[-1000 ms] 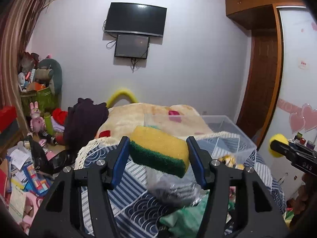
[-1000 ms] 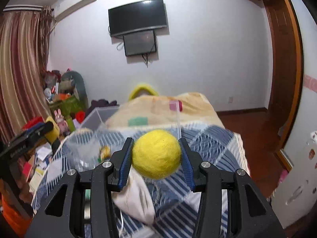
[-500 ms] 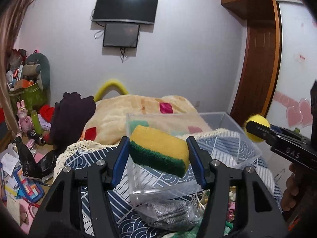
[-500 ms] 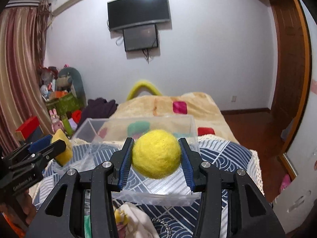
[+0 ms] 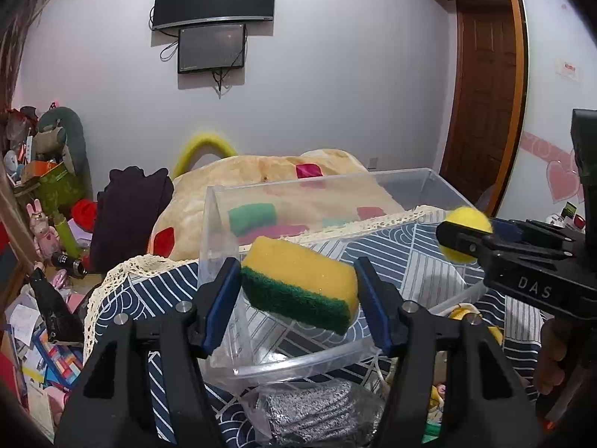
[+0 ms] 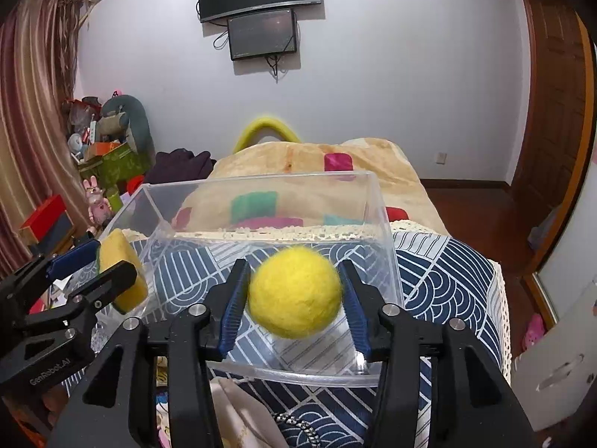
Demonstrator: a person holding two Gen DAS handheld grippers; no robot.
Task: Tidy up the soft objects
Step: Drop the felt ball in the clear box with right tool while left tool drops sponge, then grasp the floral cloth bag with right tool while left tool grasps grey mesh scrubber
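Observation:
My left gripper (image 5: 298,291) is shut on a yellow and green sponge (image 5: 298,283) and holds it above the near left corner of a clear plastic bin (image 5: 220,224). My right gripper (image 6: 294,295) is shut on a yellow felt ball (image 6: 294,291) and holds it over the front of the same bin (image 6: 380,216). The bin stands on a blue patterned cloth (image 6: 440,280) and looks empty. The right gripper with the ball (image 5: 466,231) shows at the right of the left wrist view. The left gripper with the sponge (image 6: 123,272) shows at the left of the right wrist view.
A grey mesh bag (image 5: 317,414) and small items lie on the cloth in front of the bin. A beige quilt (image 6: 306,164) covers the bed behind it. Toys and boxes (image 5: 48,194) crowd the floor at the left. A wooden door (image 5: 481,104) stands at the right.
Both grippers have moved forward to the bin, still holding the sponge and the ball. The bin now fills the middle of both views.

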